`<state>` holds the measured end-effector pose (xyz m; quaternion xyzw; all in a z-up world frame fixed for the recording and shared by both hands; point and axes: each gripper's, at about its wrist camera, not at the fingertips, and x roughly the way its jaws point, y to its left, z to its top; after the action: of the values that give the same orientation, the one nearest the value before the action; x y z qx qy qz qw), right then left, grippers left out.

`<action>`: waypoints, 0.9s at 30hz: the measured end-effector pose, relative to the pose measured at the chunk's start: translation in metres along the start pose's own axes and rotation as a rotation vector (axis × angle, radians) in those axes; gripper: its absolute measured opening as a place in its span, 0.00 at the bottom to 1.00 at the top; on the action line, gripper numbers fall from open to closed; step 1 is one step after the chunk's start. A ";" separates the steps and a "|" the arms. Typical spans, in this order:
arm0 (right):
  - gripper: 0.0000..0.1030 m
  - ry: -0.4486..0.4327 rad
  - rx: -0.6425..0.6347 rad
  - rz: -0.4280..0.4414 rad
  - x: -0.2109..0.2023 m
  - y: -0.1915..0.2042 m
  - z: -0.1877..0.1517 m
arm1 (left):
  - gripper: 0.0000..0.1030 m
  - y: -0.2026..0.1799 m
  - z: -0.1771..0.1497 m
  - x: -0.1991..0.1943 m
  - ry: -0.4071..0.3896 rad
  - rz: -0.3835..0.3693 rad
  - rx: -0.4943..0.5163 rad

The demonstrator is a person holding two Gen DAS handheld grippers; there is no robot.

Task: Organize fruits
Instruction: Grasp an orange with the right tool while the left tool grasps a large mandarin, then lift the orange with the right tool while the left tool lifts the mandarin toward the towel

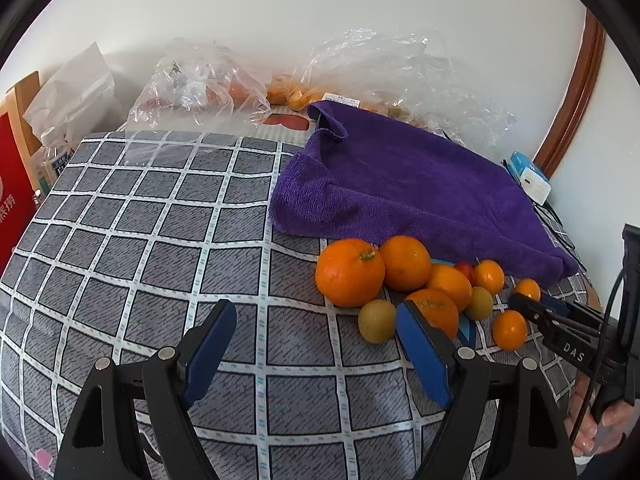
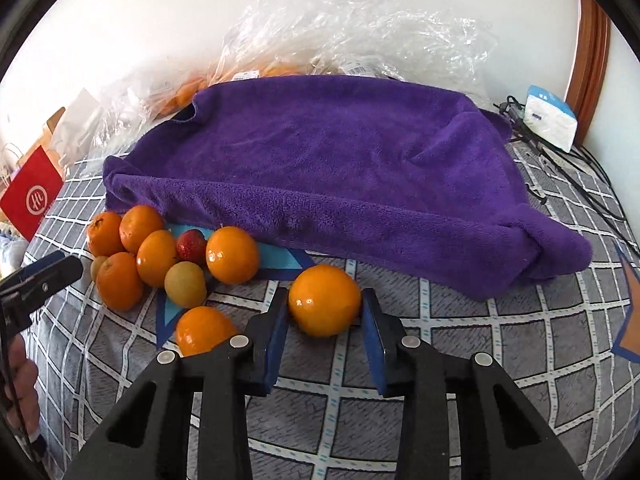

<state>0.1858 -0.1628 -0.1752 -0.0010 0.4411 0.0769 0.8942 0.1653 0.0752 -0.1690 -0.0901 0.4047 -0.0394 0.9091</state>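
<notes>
R gripper clamps orange | L gripper wide, empty

I look onto a table under a grey checked cloth against a plain white wall, a curved wooden frame at right, daylight soft.

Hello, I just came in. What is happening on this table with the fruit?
A person holds a gripper in each hand and sorts fruit on a checked tablecloth. The right gripper has its pads against a small orange lying apart from the fruit pile, beside a purple towel. The left gripper hangs open near the pile, holding nothing.
</notes>
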 end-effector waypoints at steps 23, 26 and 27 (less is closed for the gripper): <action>0.34 -0.044 0.024 -0.047 -0.005 -0.020 -0.008 | 0.39 0.013 0.007 0.019 0.006 -0.086 -0.070; 0.35 -0.045 0.017 -0.055 -0.005 -0.019 -0.009 | 0.40 0.009 0.006 0.021 -0.001 -0.062 -0.062; 0.35 -0.044 0.016 -0.053 -0.004 -0.019 -0.009 | 0.40 0.008 0.005 0.021 -0.006 -0.053 -0.060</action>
<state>0.1787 -0.1827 -0.1784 -0.0038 0.4216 0.0494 0.9054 0.1832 0.0803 -0.1826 -0.1281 0.4005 -0.0512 0.9059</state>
